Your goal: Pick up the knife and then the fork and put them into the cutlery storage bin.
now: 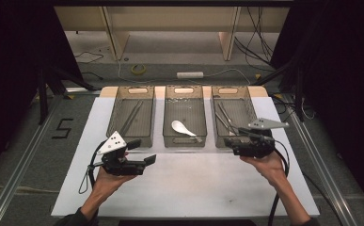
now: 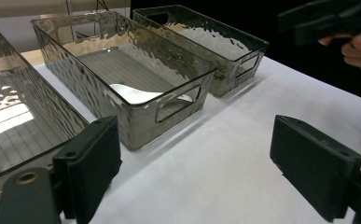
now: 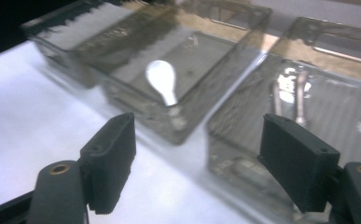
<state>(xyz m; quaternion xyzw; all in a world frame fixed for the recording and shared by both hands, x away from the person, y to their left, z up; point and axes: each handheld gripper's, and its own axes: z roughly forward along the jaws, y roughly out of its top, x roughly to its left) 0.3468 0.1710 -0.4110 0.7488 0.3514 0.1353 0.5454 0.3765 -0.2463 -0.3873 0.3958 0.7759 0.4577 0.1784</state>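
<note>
Three smoky see-through bins stand in a row on the white mat. The middle bin holds a white spoon. Thin metal utensils lie in the right bin, and long thin sticks lie in the left bin. My left gripper hovers in front of the left bin, open and empty. My right gripper is at the right bin's front edge, open with nothing between its pads.
The white mat stretches broadly between the bins and the near edge. Beyond the table lie floor cables, a yellow tape roll and a white tube. Metal rails run along both sides.
</note>
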